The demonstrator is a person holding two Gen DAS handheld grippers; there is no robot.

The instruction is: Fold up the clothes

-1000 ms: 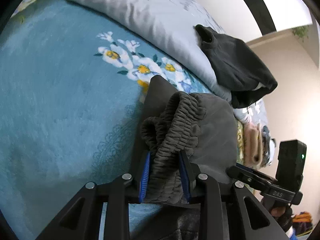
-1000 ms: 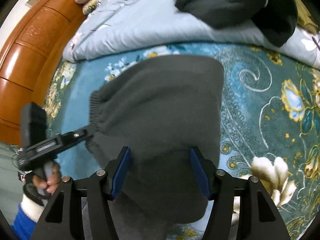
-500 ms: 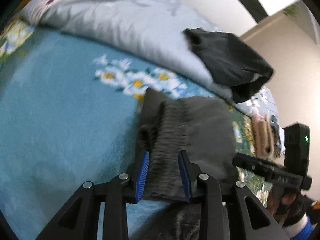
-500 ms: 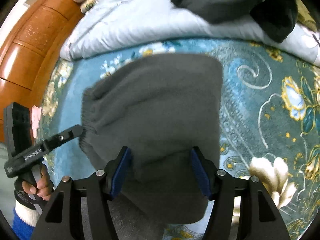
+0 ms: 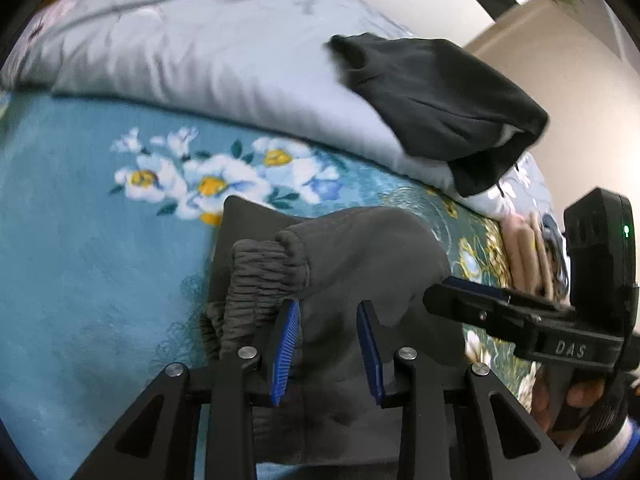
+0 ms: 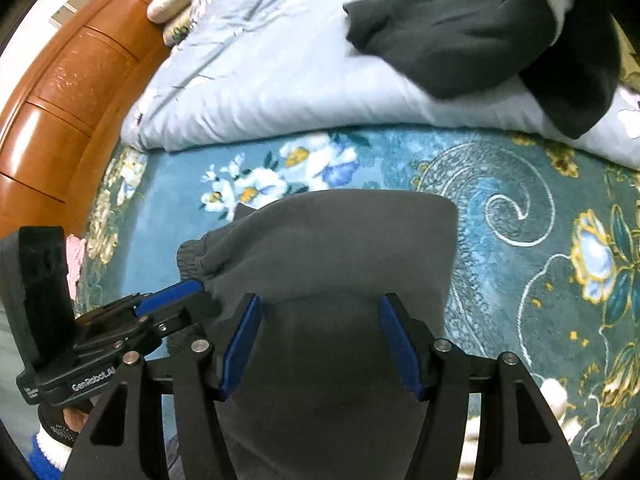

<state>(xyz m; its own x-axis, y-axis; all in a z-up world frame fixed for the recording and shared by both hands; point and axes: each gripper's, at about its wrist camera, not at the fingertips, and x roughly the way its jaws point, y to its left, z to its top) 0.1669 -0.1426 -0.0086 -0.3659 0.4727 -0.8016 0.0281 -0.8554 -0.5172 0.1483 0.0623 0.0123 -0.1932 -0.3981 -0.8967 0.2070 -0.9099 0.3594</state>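
Both pairs of jaws stand apart with nothing pinched between them: the left gripper (image 5: 328, 344) hangs with its blue pads spread over the dark grey fleece garment with a ribbed elastic waistband (image 6: 332, 256), and the right gripper (image 6: 320, 344) is spread wider above the same cloth. A second ago the left jaws were clamped on the bunched waistband; now the gap is open and the gathered band (image 5: 260, 280) sits to the left of the left pad, outside it. The right jaws are as wide as they were then.

The garment lies on the teal floral blanket (image 5: 80, 260) covering the bed, folded over on itself, its far edge squared off just short of the white flower print (image 6: 256, 188). Since the earlier frame the left gripper has shifted right across the cloth, and in the right wrist view it now reaches in from the lower left, its blue tip touching the waistband end.

Behind the blanket lies a pale grey-blue quilt (image 6: 260, 80), and a black garment (image 5: 440, 100) is heaped on top of it. A polished orange-brown wooden headboard (image 6: 72, 92) curves along the left edge of the right wrist view. In the left wrist view the hand (image 5: 568, 404) holding the right gripper shows at the lower right, fingers wrapped round the black handle.
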